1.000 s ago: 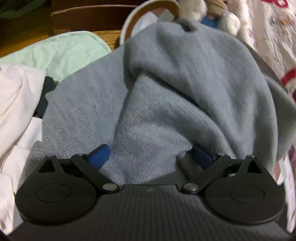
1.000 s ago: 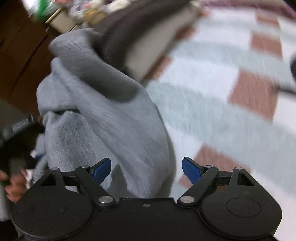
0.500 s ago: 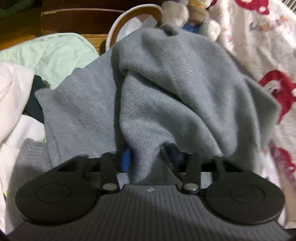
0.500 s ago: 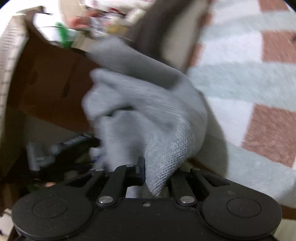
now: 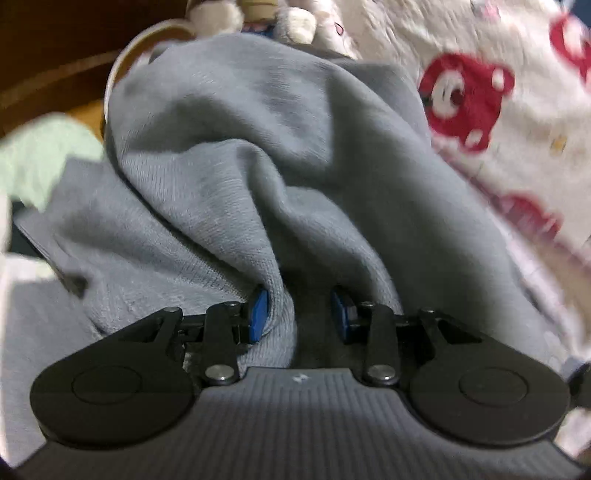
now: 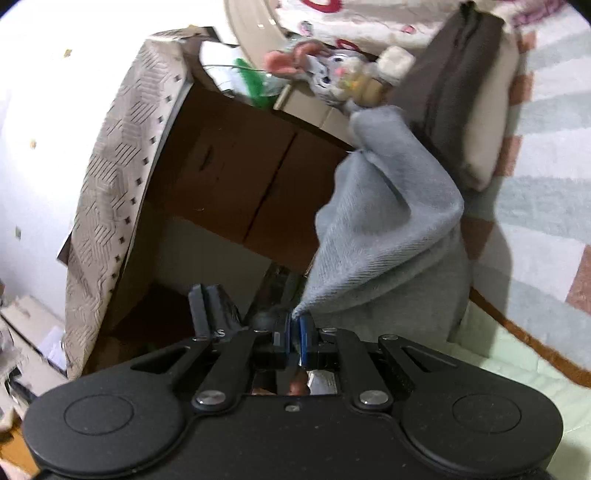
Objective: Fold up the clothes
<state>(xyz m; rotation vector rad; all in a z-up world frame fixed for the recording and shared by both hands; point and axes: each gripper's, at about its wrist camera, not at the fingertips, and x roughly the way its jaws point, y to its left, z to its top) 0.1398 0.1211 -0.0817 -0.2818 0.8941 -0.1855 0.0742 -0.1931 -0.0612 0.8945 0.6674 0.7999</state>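
Left gripper (image 5: pixel 299 314): its blue pads (image 5: pixel 258 314) stand partly apart, with a thick bunch of grey knit packed between them — the fabric presses against the left pad, while the right pad sits in shadow, so a firm clamp cannot be confirmed.

Right gripper (image 6: pixel 293 330): jaws drawn together on a thin corner of the same cloth, the blue pads (image 6: pixel 304 330) nearly meeting around it.

Grey knit sweater (image 5: pixel 280 155): in the left wrist view it fills most of the frame, heaped in deep folds just ahead of the fingers. In the right wrist view the sweater (image 6: pixel 391 229) rises from the pinched corner as a taut, lifted sheet, then drops toward the floor covering.

Beside the sweater, left view: a pale green garment (image 5: pixel 40 155) at the left edge; a white blanket with red bear prints (image 5: pixel 498 96) to the right, blurred.

Beyond the sweater, left view: a plush toy (image 5: pixel 255 14) at the top edge, only partly seen.

Right view, middle ground: a checked rug (image 6: pixel 546 206) in pale green, white and brown squares — and a dark folded cushion (image 6: pixel 461 96) lying on it.

Right view, far: a brown wooden cabinet (image 6: pixel 236 173), with a grey plush rabbit (image 6: pixel 328 70) propped near its top.
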